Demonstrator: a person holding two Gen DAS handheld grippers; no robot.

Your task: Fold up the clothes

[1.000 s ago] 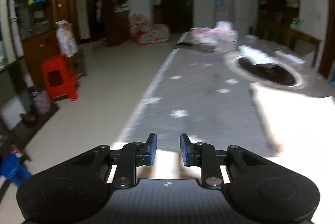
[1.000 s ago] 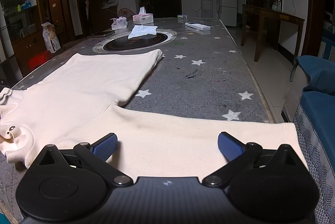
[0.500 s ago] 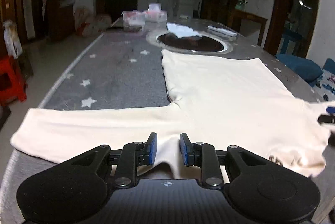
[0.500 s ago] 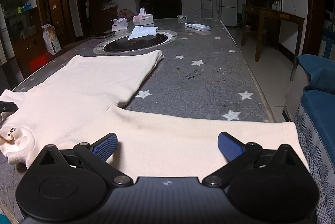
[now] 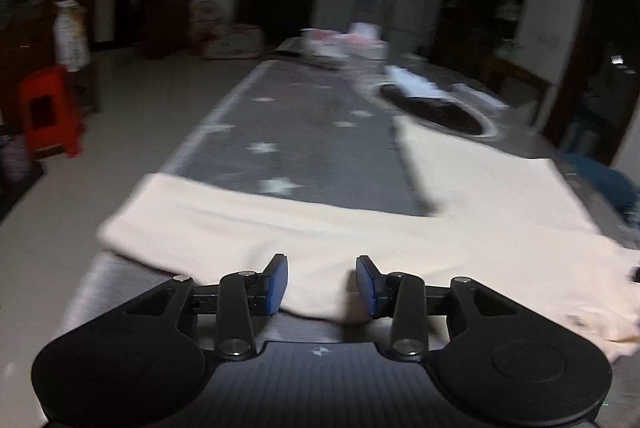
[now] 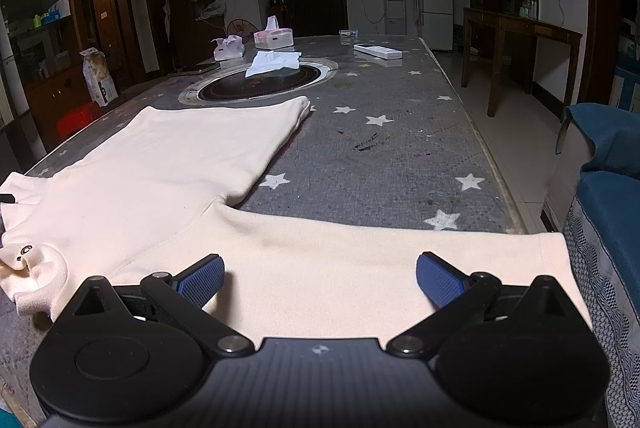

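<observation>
We've got the cream shirt (image 6: 168, 164) flat on the starry table (image 6: 384, 148), sleeves stretched sideways, hem pointing away. Left gripper (image 5: 322, 282) partly apart over one sleeve, right gripper (image 6: 318, 274) spread wide, both empty.

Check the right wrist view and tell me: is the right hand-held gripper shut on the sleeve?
No, the right hand-held gripper is wide open over the cream sleeve.

Cream long-sleeved top (image 6: 168, 172), spread flat and unfolded on grey star-patterned worktop (image 6: 384, 148), both sleeves stretched sideways along near edge, collar bunched, hem beside round dark inset.
</observation>
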